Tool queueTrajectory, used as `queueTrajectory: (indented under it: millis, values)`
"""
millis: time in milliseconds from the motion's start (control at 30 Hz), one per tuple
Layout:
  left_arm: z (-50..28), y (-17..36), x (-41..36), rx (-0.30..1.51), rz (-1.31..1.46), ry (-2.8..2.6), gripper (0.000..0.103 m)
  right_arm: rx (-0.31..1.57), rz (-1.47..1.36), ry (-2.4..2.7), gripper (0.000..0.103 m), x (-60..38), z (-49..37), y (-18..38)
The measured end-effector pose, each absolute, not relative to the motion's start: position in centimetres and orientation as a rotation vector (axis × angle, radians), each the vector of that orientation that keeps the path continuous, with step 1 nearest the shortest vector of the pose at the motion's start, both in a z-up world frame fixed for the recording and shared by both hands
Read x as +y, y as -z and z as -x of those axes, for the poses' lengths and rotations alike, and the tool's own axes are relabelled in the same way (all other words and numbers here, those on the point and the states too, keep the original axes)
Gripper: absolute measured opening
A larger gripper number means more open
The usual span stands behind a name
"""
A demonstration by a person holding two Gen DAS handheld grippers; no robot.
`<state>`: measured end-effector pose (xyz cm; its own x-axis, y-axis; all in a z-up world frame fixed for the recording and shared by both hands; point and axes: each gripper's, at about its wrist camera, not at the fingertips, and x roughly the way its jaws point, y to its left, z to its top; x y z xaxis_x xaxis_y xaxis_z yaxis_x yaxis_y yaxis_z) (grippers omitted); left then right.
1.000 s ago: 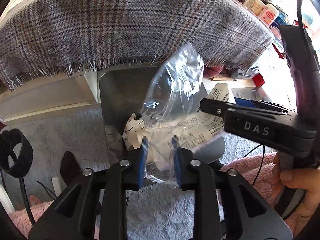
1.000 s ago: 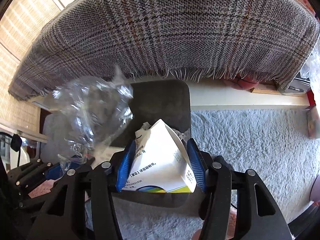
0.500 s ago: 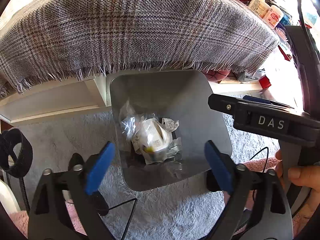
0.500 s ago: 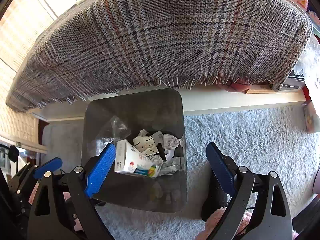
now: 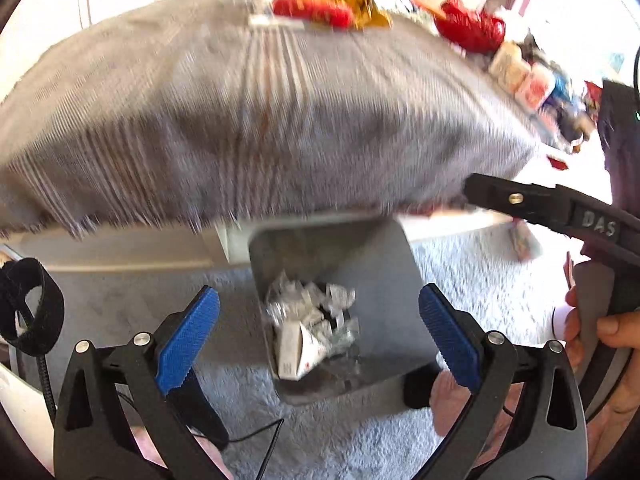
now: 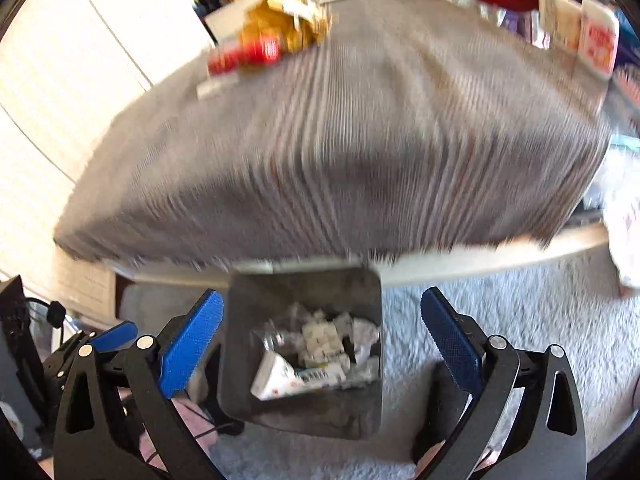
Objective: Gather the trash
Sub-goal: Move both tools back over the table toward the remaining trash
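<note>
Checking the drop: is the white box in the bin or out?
In. The white box lies inside the grey bin among crumpled paper and plastic.

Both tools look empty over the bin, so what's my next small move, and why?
Probably swing up toward the yellow wrapper on the table. Both the left tool and right tool are opening with nothing between them; the carton lies in the bin.

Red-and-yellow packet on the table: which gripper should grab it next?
Left, likely. The packet sits straight ahead of the left gripper but left of the right gripper. Both jaws are opening, nothing between them.
</note>
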<state>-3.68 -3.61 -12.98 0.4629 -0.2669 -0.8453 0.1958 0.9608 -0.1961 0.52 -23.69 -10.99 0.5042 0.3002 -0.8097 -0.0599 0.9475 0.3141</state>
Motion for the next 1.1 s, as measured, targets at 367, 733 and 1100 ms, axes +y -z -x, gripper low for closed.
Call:
queueTrajectory:
  millis: [367, 733, 1100]
  values:
    - [-2.1, 8.1, -1.4, 0.99, 0.033, 0.219, 0.095, 0.964, -0.193, -0.201, 0.1, -24.7, -6.3, 6.0]
    - [-9.5, 7.2, -0.4, 0.968, 0.07, 0.227, 0.095, 0.927, -0.191, -0.214, 0.1, -24.4, -13.0, 4.2]
    - [-17.4, 8.4, -1.1, 0.974, 0.042, 0.233, 0.086, 0.91, -0.197, -0.235, 0.1, -22.7, -20.7, 4.4]
